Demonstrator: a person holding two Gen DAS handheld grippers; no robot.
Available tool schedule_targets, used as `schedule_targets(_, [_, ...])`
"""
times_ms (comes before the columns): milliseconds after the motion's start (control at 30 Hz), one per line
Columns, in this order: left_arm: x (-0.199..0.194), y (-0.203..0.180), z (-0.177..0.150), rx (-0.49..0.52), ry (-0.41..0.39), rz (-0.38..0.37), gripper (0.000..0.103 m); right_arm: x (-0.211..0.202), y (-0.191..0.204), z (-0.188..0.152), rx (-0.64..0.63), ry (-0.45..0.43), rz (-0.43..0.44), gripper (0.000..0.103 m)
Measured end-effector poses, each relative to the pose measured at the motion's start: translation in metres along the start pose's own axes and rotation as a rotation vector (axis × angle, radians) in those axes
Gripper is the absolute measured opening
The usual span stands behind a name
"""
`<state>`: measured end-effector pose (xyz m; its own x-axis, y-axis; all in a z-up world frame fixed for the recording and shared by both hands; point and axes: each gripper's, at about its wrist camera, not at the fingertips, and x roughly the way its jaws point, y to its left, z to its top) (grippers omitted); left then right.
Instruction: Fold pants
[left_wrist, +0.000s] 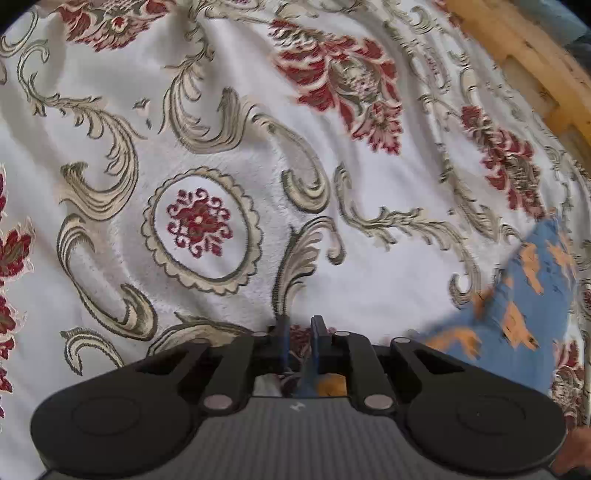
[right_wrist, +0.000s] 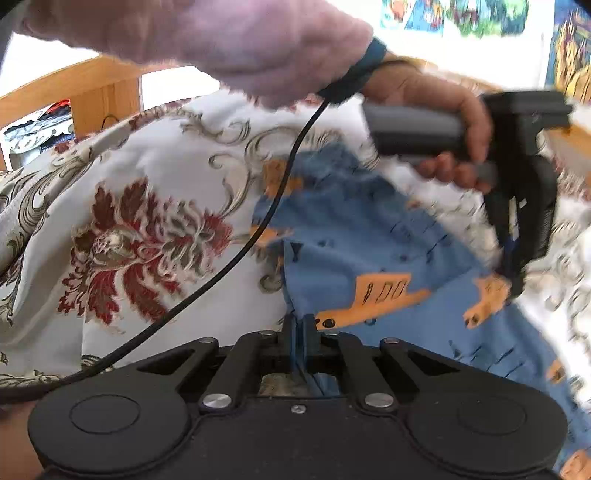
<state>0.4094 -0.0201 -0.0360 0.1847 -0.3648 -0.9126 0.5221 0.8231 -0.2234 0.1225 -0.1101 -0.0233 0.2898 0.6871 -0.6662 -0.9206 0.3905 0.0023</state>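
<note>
Pants (right_wrist: 369, 236) stretch between my grippers: right gripper (right_wrist: 297, 328) pinches one edge, left gripper (right_wrist: 511, 273) pinches the far edge.

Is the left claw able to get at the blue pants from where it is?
Probably yes. In the right wrist view the left claw is already down at the edge of the blue pants, seemingly pinching the cloth. Nothing sits between them; only the flowery bedspread lies around.
</note>
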Motion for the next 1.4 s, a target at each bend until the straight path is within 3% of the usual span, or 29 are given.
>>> schedule_targets(67, [0.001,0.001,-0.002,-0.008,-0.016,-0.003,0.014,0.007,0.002,-0.006,0.005,0.014,-0.017,0.008])
schedule_targets(133, [-0.004,0.002,-0.004,-0.016,-0.034,-0.019,0.014,0.001,-0.001,-0.005,0.040,-0.004,-0.008,0.022])
schedule_targets(167, [-0.009,0.003,-0.007,-0.016,-0.045,-0.030,0.016,-0.003,-0.003,-0.005,0.051,-0.013,-0.001,0.037])
schedule_targets(233, [-0.024,0.005,-0.016,-0.014,-0.081,-0.058,0.029,-0.017,-0.007,-0.005,0.067,-0.043,0.004,0.046])
schedule_targets(333, [-0.056,0.012,-0.045,-0.041,-0.162,-0.102,0.065,-0.041,-0.017,-0.009,0.107,-0.096,-0.045,0.058])
schedule_targets(433, [-0.087,0.009,-0.083,-0.024,-0.213,-0.091,0.074,-0.065,-0.035,-0.018,0.191,-0.136,-0.136,0.070])
schedule_targets(533, [-0.108,0.002,-0.118,0.015,-0.205,0.073,0.074,-0.079,-0.061,-0.035,0.303,-0.113,-0.280,0.070])
schedule_targets(600, [-0.118,0.001,-0.140,0.022,-0.207,0.224,0.074,-0.086,-0.078,-0.048,0.392,-0.094,-0.364,0.070])
schedule_targets(700, [-0.129,0.003,-0.164,0.004,-0.212,0.420,0.074,-0.097,-0.097,-0.069,0.513,-0.088,-0.445,0.070])
schedule_targets(867, [-0.120,-0.001,-0.171,0.036,-0.171,0.519,0.075,-0.093,-0.105,-0.095,0.573,-0.022,-0.524,0.070])
schedule_targets(933, [-0.106,-0.010,-0.165,0.091,-0.116,0.621,0.057,-0.087,-0.102,-0.104,0.560,0.010,-0.558,0.070])
schedule_targets(1067, [-0.084,-0.033,-0.164,0.317,0.012,0.808,0.056,-0.086,-0.096,-0.104,0.517,0.035,-0.637,0.074])
schedule_targets(1167, [-0.078,-0.028,-0.172,0.372,0.016,0.833,0.060,-0.089,-0.102,-0.116,0.551,0.042,-0.650,0.080])
schedule_targets(1333, [-0.087,-0.040,-0.182,0.446,-0.013,0.833,0.062,-0.103,-0.103,-0.114,0.533,0.051,-0.710,0.080])
schedule_targets(1400, [-0.099,-0.056,-0.190,0.468,-0.045,0.835,0.071,-0.117,-0.096,-0.114,0.517,0.034,-0.723,0.080])
